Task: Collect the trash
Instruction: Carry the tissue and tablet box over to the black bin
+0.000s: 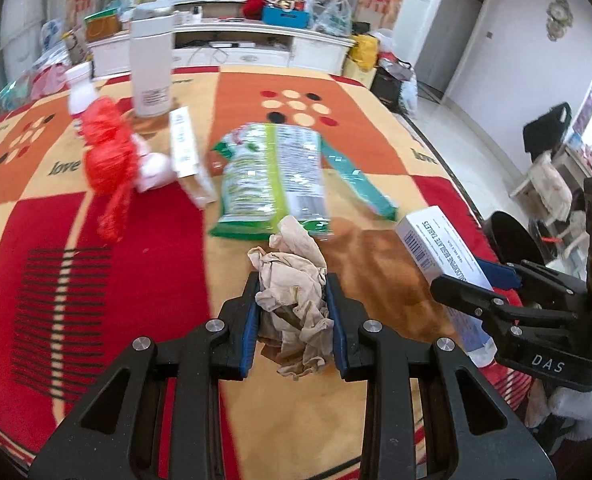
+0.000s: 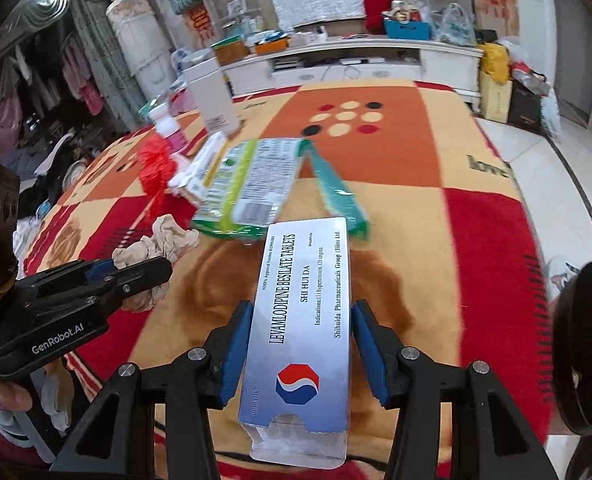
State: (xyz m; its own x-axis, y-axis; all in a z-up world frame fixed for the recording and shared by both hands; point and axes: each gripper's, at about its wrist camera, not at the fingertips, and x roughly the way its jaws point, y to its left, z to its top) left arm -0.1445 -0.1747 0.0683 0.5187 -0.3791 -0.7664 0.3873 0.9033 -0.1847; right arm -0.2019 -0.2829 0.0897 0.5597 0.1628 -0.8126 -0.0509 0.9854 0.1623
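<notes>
Both grippers tilted downward over a red and orange blanket (image 1: 144, 240). The left gripper (image 1: 294, 320) pinched a crumpled beige tissue (image 1: 292, 292) between its blue pads, while the right gripper (image 2: 300, 344) clamped a long silver-blue tablet box (image 2: 304, 320) lengthwise. A green snack bag (image 1: 272, 176) lay just beyond the tissue.

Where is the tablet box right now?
Clamped in the right gripper, the tablet box is above the blanket, just short of the green snack bag.

Black grippers (image 1: 293, 320) — blue pads (image 2: 234, 350); silver screws
</notes>
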